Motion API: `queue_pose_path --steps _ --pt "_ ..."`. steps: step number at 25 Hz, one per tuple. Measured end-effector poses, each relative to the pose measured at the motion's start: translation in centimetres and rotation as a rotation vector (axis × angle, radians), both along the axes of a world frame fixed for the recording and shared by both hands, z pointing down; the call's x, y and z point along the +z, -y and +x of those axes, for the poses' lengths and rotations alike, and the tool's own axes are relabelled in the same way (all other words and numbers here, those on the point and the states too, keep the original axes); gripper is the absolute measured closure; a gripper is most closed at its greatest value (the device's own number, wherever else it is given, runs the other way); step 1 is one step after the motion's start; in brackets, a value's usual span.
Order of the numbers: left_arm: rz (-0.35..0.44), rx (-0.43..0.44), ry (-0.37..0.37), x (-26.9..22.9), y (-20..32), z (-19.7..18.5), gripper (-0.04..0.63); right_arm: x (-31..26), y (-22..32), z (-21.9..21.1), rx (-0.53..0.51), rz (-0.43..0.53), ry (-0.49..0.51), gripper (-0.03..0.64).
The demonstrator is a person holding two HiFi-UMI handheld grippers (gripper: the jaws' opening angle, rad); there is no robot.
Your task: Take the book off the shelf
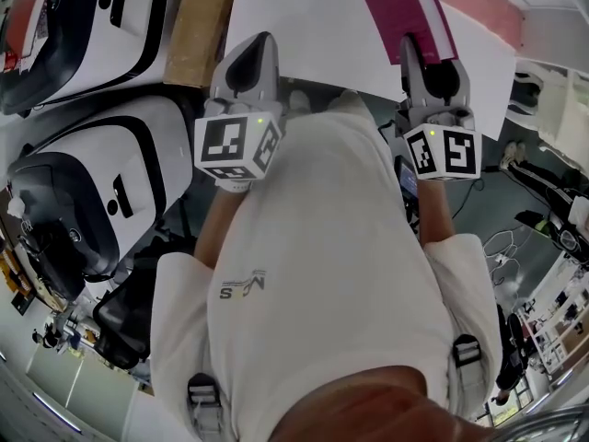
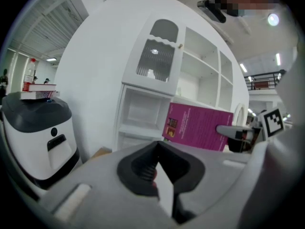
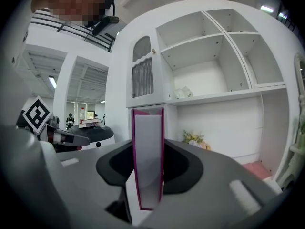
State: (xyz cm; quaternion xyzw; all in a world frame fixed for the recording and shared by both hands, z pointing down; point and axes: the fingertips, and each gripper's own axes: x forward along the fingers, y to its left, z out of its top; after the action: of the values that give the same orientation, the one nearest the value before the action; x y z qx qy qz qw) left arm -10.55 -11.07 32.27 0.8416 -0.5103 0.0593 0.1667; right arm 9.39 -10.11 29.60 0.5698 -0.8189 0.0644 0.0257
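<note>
A magenta book (image 3: 148,161) with white page edges stands upright between the jaws of my right gripper (image 3: 148,180), which is shut on it, in front of the white shelf unit (image 3: 214,97). The left gripper view shows the book's cover (image 2: 198,128) side on, with the right gripper (image 2: 238,132) clamped on its lower edge, clear of the shelf unit (image 2: 157,104). In the head view the book (image 1: 405,7) sticks forward from the right gripper (image 1: 431,67). My left gripper (image 1: 248,63) is beside it, apart from the book, its jaws together and empty (image 2: 159,168).
White and black rounded machines (image 1: 92,191) stand at the left, one with a small stack of books (image 2: 38,90) on top. A cardboard box (image 1: 198,26) lies near the shelf base. A bunch of flowers (image 3: 195,138) sits in a lower shelf compartment.
</note>
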Motion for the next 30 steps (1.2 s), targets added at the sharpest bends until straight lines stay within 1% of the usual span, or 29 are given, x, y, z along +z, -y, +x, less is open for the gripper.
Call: queue_pose_path --steps 3,8,12,18,26,30 --pt "0.003 0.0 0.019 0.2 -0.5 0.0 0.595 0.4 -1.8 1.2 0.027 -0.008 0.008 0.48" --pt "-0.002 -0.001 0.024 0.5 -1.6 0.1 0.595 1.1 -4.0 2.4 0.055 -0.018 0.012 0.479" --pt "-0.003 0.001 0.028 0.8 -2.3 0.7 0.595 1.8 -5.0 3.2 0.067 -0.024 0.018 0.479" --pt "-0.005 0.0 0.02 0.7 -3.1 1.1 0.595 3.1 -5.3 3.5 0.074 -0.063 0.045 0.479" --pt "-0.009 0.008 0.013 0.8 -3.7 1.7 0.595 3.1 -5.2 3.6 0.044 -0.066 0.055 0.479" --pt "-0.018 0.029 0.014 1.4 -3.7 2.0 0.595 3.7 -4.8 3.4 0.02 -0.071 0.069 0.479"
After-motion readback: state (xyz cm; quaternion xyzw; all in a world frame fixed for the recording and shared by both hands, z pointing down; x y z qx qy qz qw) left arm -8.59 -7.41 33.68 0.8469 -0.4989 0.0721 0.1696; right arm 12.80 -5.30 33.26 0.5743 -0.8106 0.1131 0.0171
